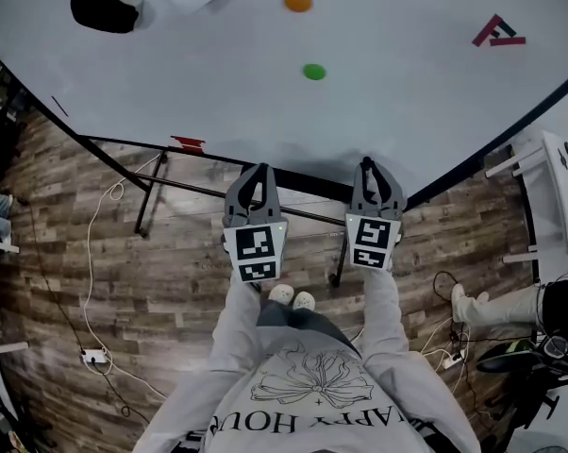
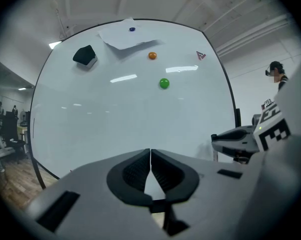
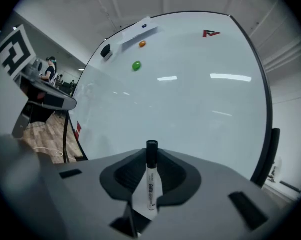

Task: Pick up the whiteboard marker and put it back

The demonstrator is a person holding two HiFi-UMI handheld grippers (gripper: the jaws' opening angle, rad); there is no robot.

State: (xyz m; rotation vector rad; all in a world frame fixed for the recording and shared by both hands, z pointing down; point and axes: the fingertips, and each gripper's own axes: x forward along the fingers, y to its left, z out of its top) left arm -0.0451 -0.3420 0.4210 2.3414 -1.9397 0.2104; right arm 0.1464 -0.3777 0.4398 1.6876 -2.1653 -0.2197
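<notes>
We face a large white whiteboard (image 1: pixel 218 102), a white, black-capped whiteboard marker (image 3: pixel 150 180) gripped on our right.
Head view: our left hand-held gripper (image 1: pixel 255 170) and right hand-held gripper (image 1: pixel 371 163) point at the board's lower edge, below a round green magnet (image 1: pixel 313 72) and a round orange magnet (image 1: pixel 297 1). Left gripper view: the jaws meet, nothing between them. Right gripper view: the jaws clamp the marker's white barrel, its black cap pointing toward the board.
</notes>
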